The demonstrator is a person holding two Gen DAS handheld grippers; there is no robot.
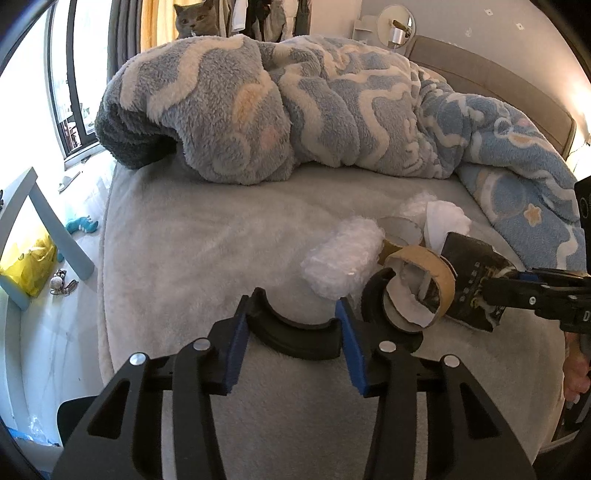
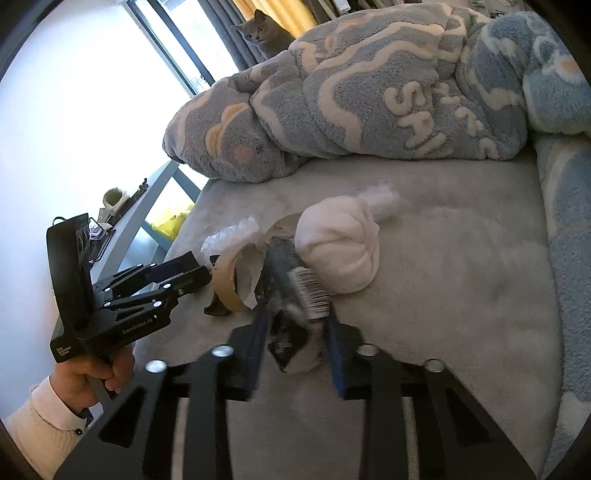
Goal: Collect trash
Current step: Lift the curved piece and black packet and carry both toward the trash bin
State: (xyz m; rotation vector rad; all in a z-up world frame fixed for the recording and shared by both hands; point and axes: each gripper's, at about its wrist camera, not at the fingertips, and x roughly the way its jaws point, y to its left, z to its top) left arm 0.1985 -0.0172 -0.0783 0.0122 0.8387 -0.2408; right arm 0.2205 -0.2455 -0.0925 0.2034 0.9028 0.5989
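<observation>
Trash sits in a small heap on the grey bed cover (image 1: 192, 251), near its front edge; all places below are given from the brown tape ring (image 1: 421, 284) in that heap. Right gripper (image 2: 295, 332) has its fingers clamped on a dark crumpled wrapper (image 1: 472, 291) that lies touching the ring's right side; in the right wrist view the wrapper fills the gap between the blue pads (image 2: 338, 363), bar-code panel upward. The grip looks taken at the wrapper's near end, probably so the piece can be lifted clear without dragging the ring along. Left gripper (image 1: 291, 326) hovers just left of the ring, fingers apart, nothing pressed between them; its right finger tip lies against or just under the ring's near rim, I cannot tell which. A fair guess is that it waits for the ring as its own pick. Bubble wrap wad (image 1: 343, 262) lies just left of and behind the ring; a white soft bundle (image 2: 340, 251) and a second, paler ring (image 1: 400, 229) lie behind it. These crowd the ring, so a lift may snag torn white paper (image 1: 406, 312) hanging inside it. Well behind, a blue fleece blanket (image 1: 295, 107) is piled; a grey cat (image 1: 194, 20) looks over it.
</observation>
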